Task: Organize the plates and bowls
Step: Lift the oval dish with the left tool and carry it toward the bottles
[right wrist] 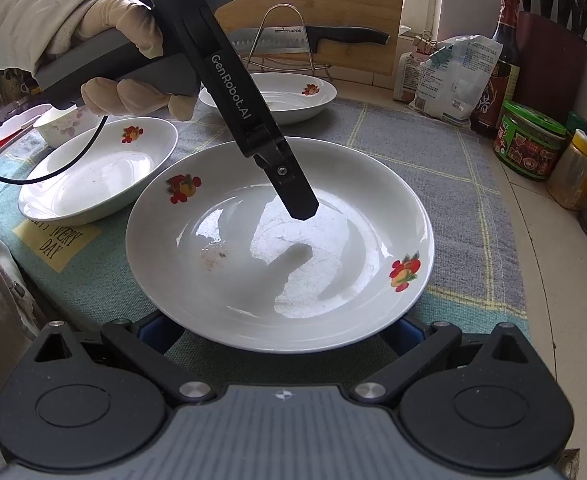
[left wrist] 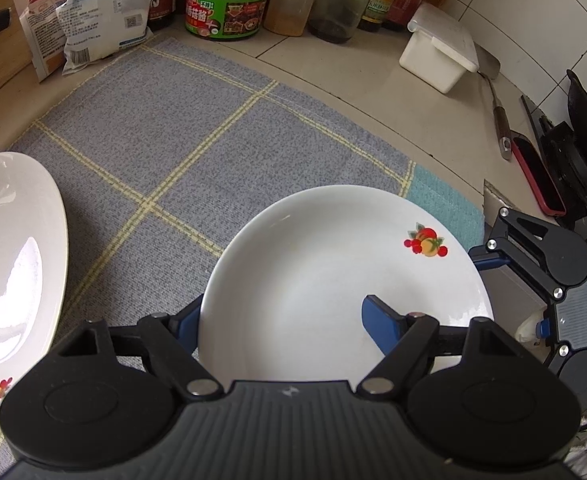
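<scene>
Surface: a tiled kitchen counter is carrying a grey-blue checked mat, and the dishes are lying on it.
Left gripper: the left gripper is standing about half open, straddling the near rim of the white plate. One blue pad is sitting outside the rim and the other is hanging over the bowl of the plate. Neither pad is pressing on it.
Right gripper: the right gripper is spreading its fingers wide at the opposite edge of the same plate and is clamping nothing.
Hidden: the plate's rim is covering both right fingertips, so I cannot tell whether they are touching it. In the right wrist view only one left finger is showing, throwing a shadow on the glaze.
Plate: it is lying open side up on the middle of the mat. Being round, it is showing no long axis. One fruit print is facing the right gripper.
Hand: a gloved hand is wrapping around the grey handle, slanting the left gripper steeply down.
Nearby: a second plate is lying just beside, a third plate is sitting further back, and a small flowered bowl is standing at the mat's edge.
Background: a green-lidded jar and a white box are standing by the wall.
</scene>
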